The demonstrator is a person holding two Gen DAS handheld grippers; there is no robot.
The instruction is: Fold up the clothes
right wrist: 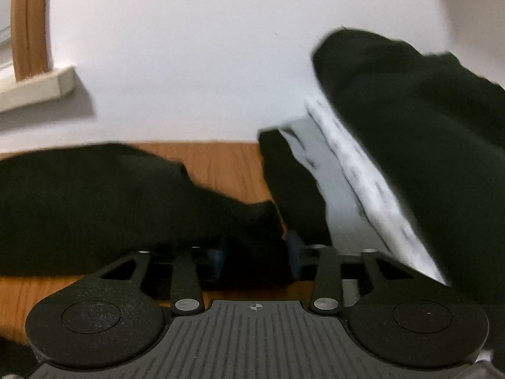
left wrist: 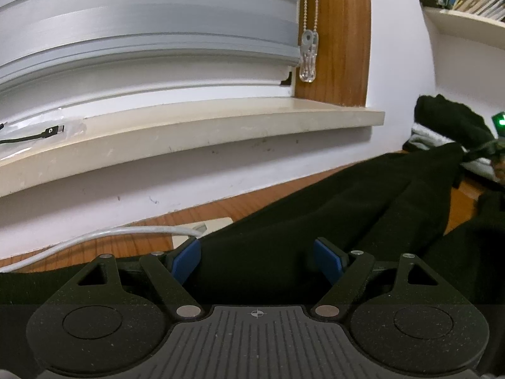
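A black garment (left wrist: pixel 331 221) lies stretched across the wooden table (left wrist: pixel 142 246), running from my left gripper toward the right. My left gripper (left wrist: pixel 257 260) is open, its blue pads (left wrist: pixel 186 260) wide apart over the cloth, with nothing pinched. In the right wrist view the same black garment (right wrist: pixel 94 202) lies at the left, and a bunched end of it reaches down between the jaws. My right gripper (right wrist: pixel 257 255) is shut on that black fabric. The picture there is blurred.
A pile of black and white clothes (right wrist: pixel 394 145) rises at the right against the white wall. A window sill (left wrist: pixel 189 132) with a black cable (left wrist: pixel 31 137) runs above the table. A white cable (left wrist: pixel 126 232) and a pale block (left wrist: pixel 208 225) lie at the table's back.
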